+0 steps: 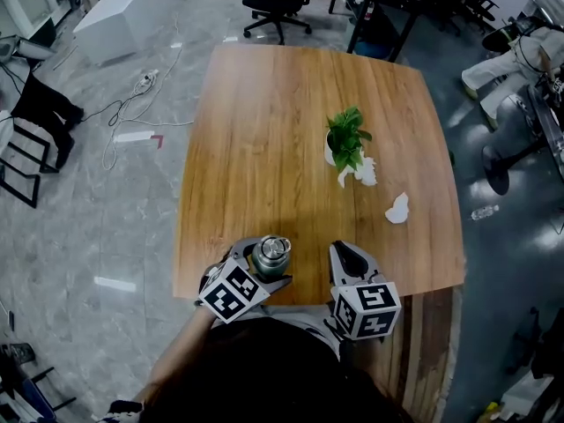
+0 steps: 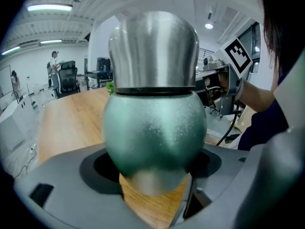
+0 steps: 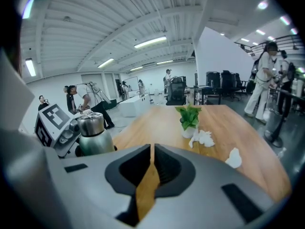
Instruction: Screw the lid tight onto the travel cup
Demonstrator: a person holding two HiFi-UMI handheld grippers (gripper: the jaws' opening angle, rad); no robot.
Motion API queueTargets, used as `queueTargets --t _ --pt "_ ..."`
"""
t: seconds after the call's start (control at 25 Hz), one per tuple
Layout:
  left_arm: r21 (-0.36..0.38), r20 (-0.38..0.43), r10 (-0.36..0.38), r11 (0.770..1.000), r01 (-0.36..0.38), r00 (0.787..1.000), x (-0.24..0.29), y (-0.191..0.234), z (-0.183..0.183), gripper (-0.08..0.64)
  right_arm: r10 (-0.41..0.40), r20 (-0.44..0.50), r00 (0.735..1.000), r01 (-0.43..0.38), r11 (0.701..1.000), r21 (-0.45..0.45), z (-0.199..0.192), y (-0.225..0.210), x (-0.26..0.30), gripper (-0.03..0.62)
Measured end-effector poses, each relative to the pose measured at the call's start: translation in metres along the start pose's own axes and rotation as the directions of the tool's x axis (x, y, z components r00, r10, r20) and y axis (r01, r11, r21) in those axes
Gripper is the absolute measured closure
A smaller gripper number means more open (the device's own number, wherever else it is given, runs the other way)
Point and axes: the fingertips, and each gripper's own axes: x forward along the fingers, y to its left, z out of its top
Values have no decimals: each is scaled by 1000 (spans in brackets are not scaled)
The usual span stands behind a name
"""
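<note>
Gripping the travel cup [image 2: 155,137] round its green rounded body, the left gripper [image 1: 264,276] has its jaws closed on it at the near edge of the wooden table [image 1: 264,130]. The steel lid [image 2: 155,51] sits on top of the cup, with a dark seam showing where the two meet; whether it is fully tightened cannot be told. The right gripper [image 3: 151,149] hovers just to the right of the cup, its jaws pressed together with nothing between them.

Several things could go wrong from here. The right jaws have to open before they can take the lid, and coming in shut would knock the cup. The curved, smooth body gives the left pads little to bite on, so a twist on the lid may spin the whole cup instead of tightening the thread. The cup also stands close to the near edge, where a push could tip it off. The potted plant [image 1: 345,139] and the crumpled tissue [image 1: 398,208] lie well apart, farther right.
</note>
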Motion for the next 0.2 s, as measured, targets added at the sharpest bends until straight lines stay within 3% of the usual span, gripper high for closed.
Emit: queueTargets --t 0.2 --pt "12 6 -6 1000 6 1000 2 1 2 173 5 -10 1000 -5 1000 -17 0 4 3 554"
